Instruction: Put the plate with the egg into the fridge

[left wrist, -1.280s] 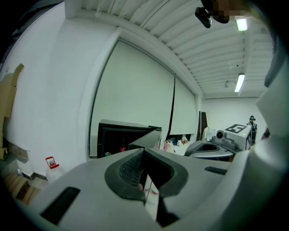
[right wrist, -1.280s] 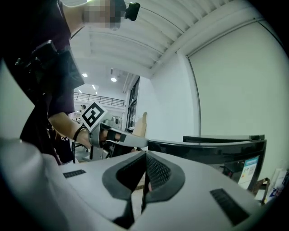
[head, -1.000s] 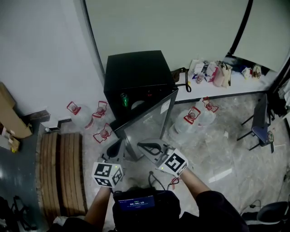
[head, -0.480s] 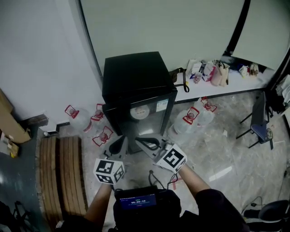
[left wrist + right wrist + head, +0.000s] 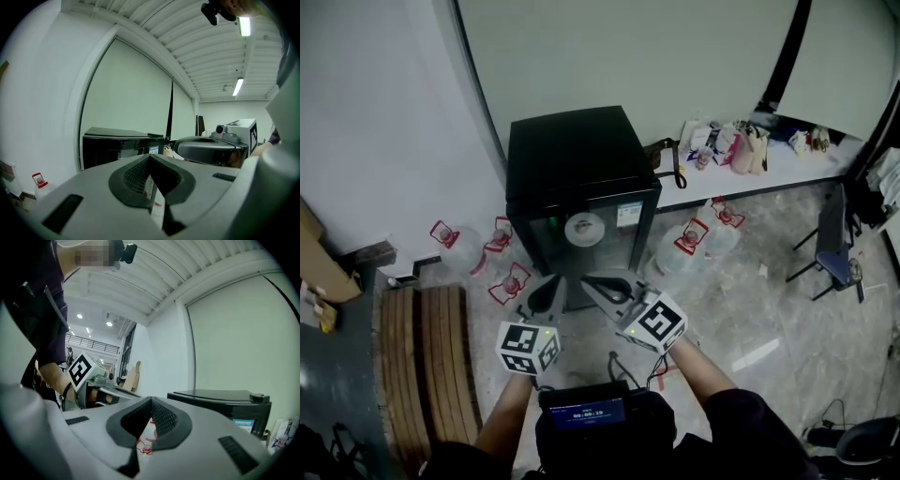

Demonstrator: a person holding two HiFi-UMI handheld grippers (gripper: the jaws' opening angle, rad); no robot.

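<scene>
**Pale stone floor, black fridge shut with the plate inside**

Mottled pale floor runs up to a white wall and a wide, light blind behind the fridge. That small black fridge stands upright on the floor with its long axis vertical. Its glass door is closed and faces the person.

A slatted wooden pallet lies to the left. A low white ledge to the right carries a clutter of bags too small to tell apart. Big clear water bottles with red handles stand on both sides of the fridge.

Both grippers are held just in front of the door and point at it roughly level. On the left gripper the two jaws are pressed together at the tips, with nothing between them. The right gripper is likewise closed tight on nothing.

The plate sits inside the fridge near the top. It shows through the glass as a pale round disc, so it has no clear long axis. The egg cannot be made out on it. A green can stands just to the plate's left. From the gripper views, only the fridge's top and upper front show above the jaws.
</scene>
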